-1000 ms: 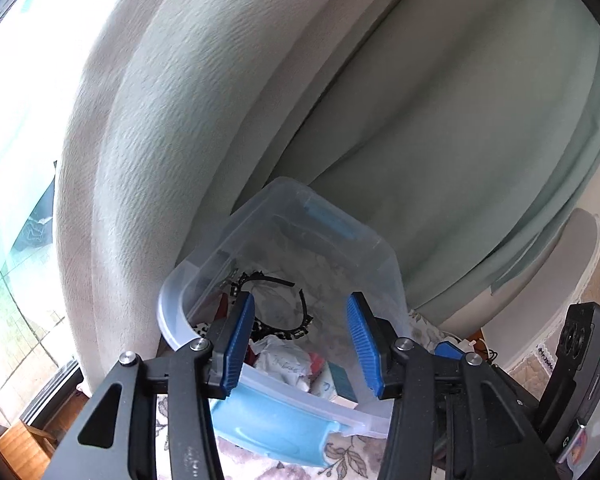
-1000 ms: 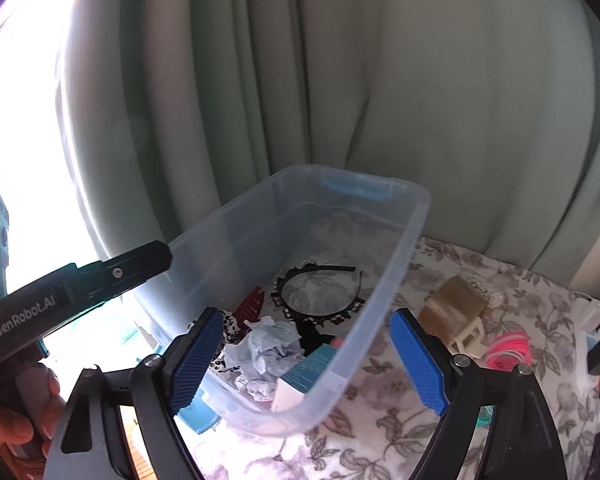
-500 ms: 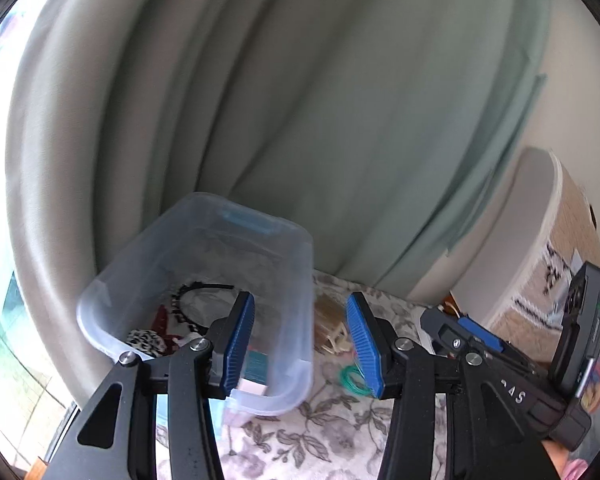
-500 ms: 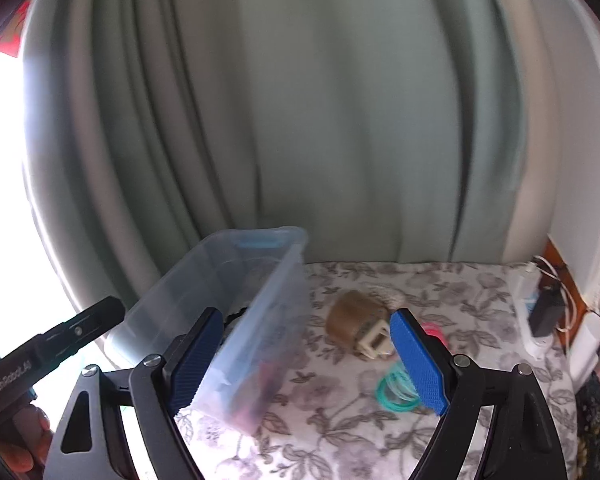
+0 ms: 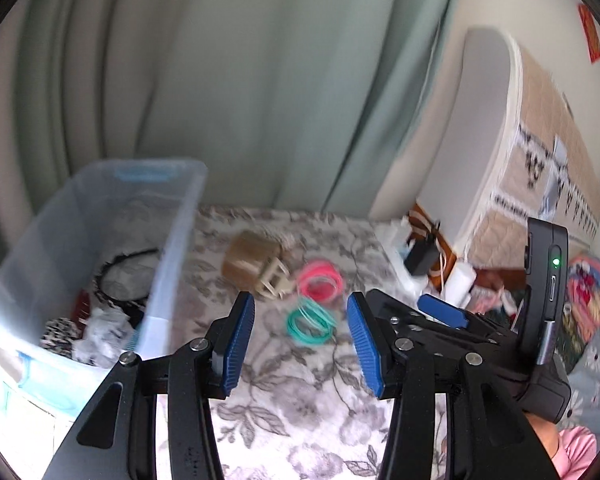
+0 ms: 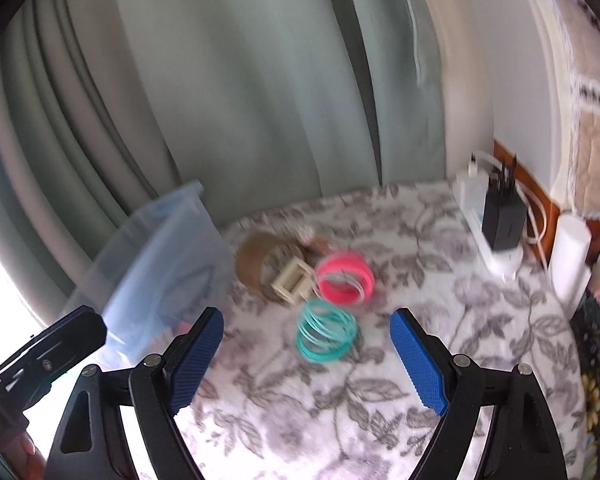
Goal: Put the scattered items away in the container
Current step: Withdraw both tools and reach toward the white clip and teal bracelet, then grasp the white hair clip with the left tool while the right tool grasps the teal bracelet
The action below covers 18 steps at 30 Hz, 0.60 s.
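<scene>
Clear plastic bin (image 5: 172,240) sits at far left on the floral-cloth worktop (image 5: 292,392). It already holds a black headband (image 5: 120,276), a crumpled white wad (image 5: 100,328) and a spotted item; the rest is too blurred to name.

Just right of the bin wall: a brown tape roll (image 6: 260,264) with a cream hair clip (image 6: 294,282) touching its near side. Beside the clip lies a pink coil of bands (image 6: 346,278), and nearer the cameras a teal coil of bands (image 6: 326,336), close to the pink one but seemingly apart from it.

Left claw (image 5: 300,344) is about half open and holds nothing; the teal coil shows between its pads. Right claw (image 6: 306,358) is spread wider, also holding nothing, aimed at the same teal coil. Far right: a power strip with a black charger (image 6: 504,220) and a white cylinder (image 6: 572,256), well apart from the loose items.

Likely step in hand: picking the teal coil, probably with the right claw as it lines up better.

How to do it well:
- Drop straight over the coil and straddle the whole stack, not a few loops.
- The coil looks springy, so close slowly or loops may squirt out.
- Keep the far pad off the pink coil.
- Lift clear before swinging left, and clear the bin rim before letting go.
- Keep the left claw out of the swing path.
</scene>
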Available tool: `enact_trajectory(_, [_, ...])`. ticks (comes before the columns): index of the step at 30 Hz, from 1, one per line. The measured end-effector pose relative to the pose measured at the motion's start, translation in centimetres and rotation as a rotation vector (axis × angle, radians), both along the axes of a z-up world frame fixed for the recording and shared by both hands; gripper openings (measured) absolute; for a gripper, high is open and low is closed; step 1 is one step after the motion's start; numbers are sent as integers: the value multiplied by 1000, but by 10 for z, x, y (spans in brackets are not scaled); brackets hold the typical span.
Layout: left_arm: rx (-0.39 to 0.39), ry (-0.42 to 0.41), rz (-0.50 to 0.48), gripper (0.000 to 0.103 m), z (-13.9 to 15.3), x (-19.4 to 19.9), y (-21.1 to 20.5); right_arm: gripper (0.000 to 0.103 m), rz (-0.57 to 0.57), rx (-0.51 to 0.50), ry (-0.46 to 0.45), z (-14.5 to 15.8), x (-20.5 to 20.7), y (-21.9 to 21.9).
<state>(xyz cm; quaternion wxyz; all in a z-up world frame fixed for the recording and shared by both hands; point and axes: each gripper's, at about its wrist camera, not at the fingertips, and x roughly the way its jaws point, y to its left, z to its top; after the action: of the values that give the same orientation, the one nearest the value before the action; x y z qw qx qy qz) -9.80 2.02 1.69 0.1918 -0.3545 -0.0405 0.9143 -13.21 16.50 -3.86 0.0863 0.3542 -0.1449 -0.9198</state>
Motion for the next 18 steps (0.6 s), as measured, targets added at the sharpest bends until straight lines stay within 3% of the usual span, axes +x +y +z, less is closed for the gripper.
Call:
enact_trajectory(9, [-114, -147, 2, 49, -65, -39, 27, 88, 15, -20, -117, -55, -32, 5])
enact_trajectory(18, [-124, -215, 24, 49, -101, -62, 22, 85, 54, -19, -181, -88, -56, -3])
